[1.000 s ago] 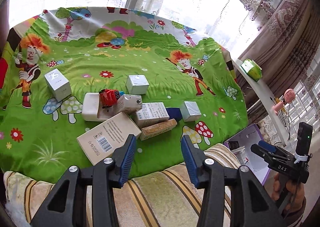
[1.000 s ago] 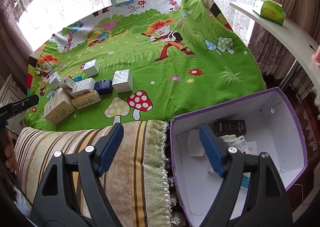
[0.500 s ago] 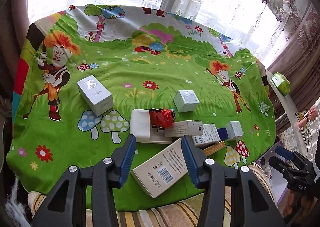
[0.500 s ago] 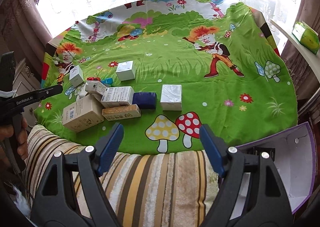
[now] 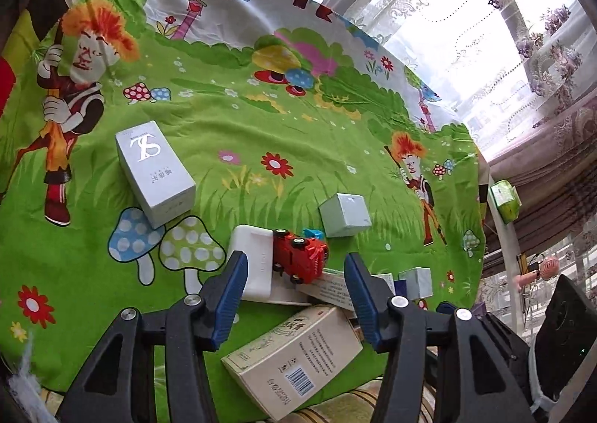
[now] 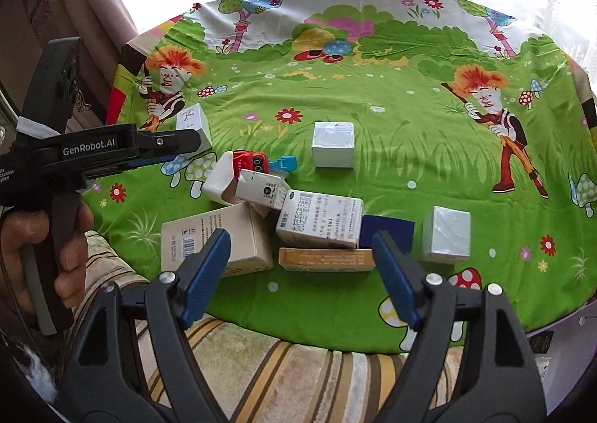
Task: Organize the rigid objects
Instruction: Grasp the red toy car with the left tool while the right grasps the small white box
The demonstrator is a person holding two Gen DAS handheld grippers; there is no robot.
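Many boxes (image 6: 320, 217) still lie on the surface (image 6: 410, 131); left claw (image 5: 294, 296) is opening, right claw (image 6: 302, 273) wide, both empty.

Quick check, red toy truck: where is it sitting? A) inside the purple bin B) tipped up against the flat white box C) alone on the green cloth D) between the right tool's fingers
B: the red toy truck lies tilted against the flat white box in the pile.

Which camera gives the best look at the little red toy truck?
The left wrist view: the red toy truck lies on its side, wheels showing, just beyond the opening left gripper. The right wrist view shows only its red top behind boxes.
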